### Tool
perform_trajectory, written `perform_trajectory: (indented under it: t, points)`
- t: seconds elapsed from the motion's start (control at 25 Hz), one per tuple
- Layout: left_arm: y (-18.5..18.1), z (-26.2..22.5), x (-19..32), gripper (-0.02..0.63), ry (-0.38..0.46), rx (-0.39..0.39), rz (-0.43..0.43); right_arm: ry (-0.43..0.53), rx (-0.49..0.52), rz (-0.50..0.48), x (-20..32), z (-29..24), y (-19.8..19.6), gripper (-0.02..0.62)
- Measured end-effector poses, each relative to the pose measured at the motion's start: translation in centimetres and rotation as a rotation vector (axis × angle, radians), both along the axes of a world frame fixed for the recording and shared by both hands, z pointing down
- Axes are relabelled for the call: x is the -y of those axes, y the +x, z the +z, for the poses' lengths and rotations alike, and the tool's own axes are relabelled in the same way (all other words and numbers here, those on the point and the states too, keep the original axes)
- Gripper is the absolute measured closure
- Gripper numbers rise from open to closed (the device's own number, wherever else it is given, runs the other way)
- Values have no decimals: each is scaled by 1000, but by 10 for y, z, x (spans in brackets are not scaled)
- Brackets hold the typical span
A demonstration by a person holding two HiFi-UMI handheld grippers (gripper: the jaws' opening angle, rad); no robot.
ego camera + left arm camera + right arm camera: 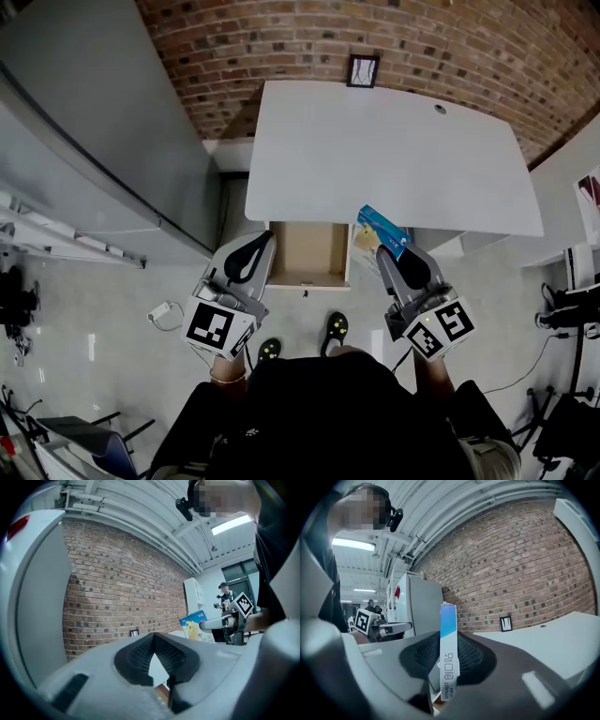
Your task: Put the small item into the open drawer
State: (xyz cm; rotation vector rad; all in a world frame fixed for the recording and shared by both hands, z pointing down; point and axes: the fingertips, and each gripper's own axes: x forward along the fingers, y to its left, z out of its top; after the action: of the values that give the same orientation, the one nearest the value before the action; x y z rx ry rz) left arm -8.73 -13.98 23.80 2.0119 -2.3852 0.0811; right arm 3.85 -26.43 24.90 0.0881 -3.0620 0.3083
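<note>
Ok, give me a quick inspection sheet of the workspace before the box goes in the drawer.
Surface: white desk, top bare except a cable hole.
Job's things: small blue box held just right of the open drawer; drawer looks empty.
Clutter: nothing seen.
Grippers: left gripper shut, empty; right gripper shut on the box.
Cables: white adapter with lead on the floor at left; black cables at right.
Surroundings: brick wall behind, grey cabinet at left.

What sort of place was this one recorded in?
Likely an office or lab workroom: a white desk with an open drawer against a brick wall, and a strip light on an exposed ceiling.
</note>
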Motion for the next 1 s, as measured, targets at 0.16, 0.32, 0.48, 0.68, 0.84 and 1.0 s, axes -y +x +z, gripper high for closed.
perform_trajectory:
  t: [0.16, 0.32, 0.48, 0.68, 0.84, 1.0]
  points:
    - [1, 4, -1, 604, -9, -5, -76, -4, -8, -75, 7, 6, -7, 500]
    - [6, 10, 0, 604, -14, -12, -135, -8, -17, -141, 13, 14, -10, 500]
    - [11, 16, -1, 604, -20, -23, -190, -10, -30, -201, 18, 22, -12, 500]
    - [14, 22, -10, 604, -34, -29, -270, -18, -48, -270, 19, 32, -15, 500]
    - [13, 21, -16, 604, -15, -35, -316, -10, -63, -307, 16, 42, -20, 500]
    - [7, 27, -19, 604, -17, -38, -321, -11, -86, -318, 13, 51, -25, 500]
